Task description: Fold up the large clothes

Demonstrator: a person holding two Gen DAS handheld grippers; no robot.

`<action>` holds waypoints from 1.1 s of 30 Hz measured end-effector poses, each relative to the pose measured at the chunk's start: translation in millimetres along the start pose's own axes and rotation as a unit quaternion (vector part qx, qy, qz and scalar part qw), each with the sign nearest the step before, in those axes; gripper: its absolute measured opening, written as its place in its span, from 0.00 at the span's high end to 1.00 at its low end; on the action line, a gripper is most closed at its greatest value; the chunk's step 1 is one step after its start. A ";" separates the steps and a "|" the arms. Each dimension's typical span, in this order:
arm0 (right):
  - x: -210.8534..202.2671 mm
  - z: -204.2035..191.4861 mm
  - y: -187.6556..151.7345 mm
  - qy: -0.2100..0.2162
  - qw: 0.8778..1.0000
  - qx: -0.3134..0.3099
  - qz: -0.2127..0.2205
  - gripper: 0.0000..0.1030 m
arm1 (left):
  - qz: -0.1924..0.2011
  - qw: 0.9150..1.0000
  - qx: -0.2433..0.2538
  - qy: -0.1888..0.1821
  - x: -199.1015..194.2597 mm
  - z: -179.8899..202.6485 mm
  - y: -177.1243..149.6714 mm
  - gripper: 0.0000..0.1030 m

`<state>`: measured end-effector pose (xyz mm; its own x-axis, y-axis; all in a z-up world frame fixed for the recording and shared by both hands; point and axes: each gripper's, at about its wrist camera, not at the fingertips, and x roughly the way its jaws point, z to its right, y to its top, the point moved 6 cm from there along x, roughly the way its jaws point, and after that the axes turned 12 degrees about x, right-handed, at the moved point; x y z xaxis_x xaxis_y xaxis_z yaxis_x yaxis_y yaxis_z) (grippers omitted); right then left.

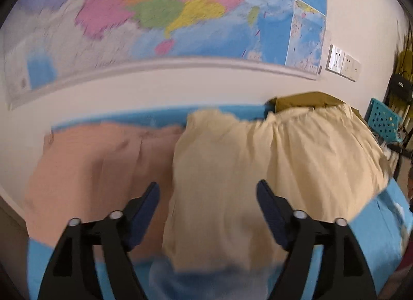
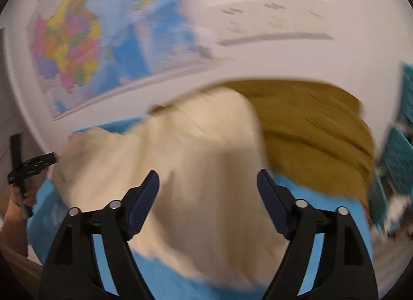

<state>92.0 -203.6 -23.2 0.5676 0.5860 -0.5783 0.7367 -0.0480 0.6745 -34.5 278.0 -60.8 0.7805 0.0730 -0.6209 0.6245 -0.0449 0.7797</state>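
While both views are smeared by motion blur, the contents can still be listed. Left wrist view: left gripper (image 1: 207, 195), lower centre, jaws spread wide and empty; cream garment (image 1: 271, 165), centre to right of frame, lying on the blue surface (image 1: 382, 227), its long axis running from lower centre up toward the upper right; its near end sits directly between and below the open fingers, though whether they touch it cannot be told. Pink garment (image 1: 98, 171), left of frame, just beside the cream one; olive garment (image 1: 296, 101), a sliver behind it at upper right. Wall map (image 1: 155, 16), top; teal basket (image 1: 384, 122), right edge. Right wrist view: right gripper (image 2: 207, 184), lower centre, jaws likewise released, holding nothing; cream garment (image 2: 193, 171) fills the centre, straight ahead of the fingers, stretching toward the left of frame; olive garment (image 2: 322, 132) to the right, partly under it. Judgement: both grippers are about equally near, each facing a near edge to pinch.
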 end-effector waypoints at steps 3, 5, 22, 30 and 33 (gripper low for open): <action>3.2 25.7 -23.0 -0.012 0.999 0.025 -0.027 0.18 | -0.026 0.998 -0.034 -0.051 4.4 -4.2 -26.7 0.21; 15.6 29.1 -34.8 0.004 0.998 0.028 -0.051 0.23 | -0.036 0.997 -0.032 -0.061 15.1 2.3 -32.2 0.21; -121.9 24.3 -15.3 0.106 0.993 0.056 0.021 0.90 | -0.078 0.972 -0.127 -0.179 -45.6 24.0 -45.6 0.82; -67.4 78.5 -65.2 -0.030 0.992 0.102 -0.074 0.69 | -0.141 0.962 -0.154 -0.176 -0.6 29.6 -92.3 0.61; -84.7 58.2 -44.1 -0.084 0.995 0.056 -0.021 0.53 | -0.127 0.983 -0.100 -0.083 -13.8 27.3 -72.0 0.41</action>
<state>32.9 -298.2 -30.7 0.5821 0.4461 -0.6799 0.7921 -0.1221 0.5980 -89.4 253.0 -110.5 0.6051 -0.1068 -0.7889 0.7941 0.1513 0.5886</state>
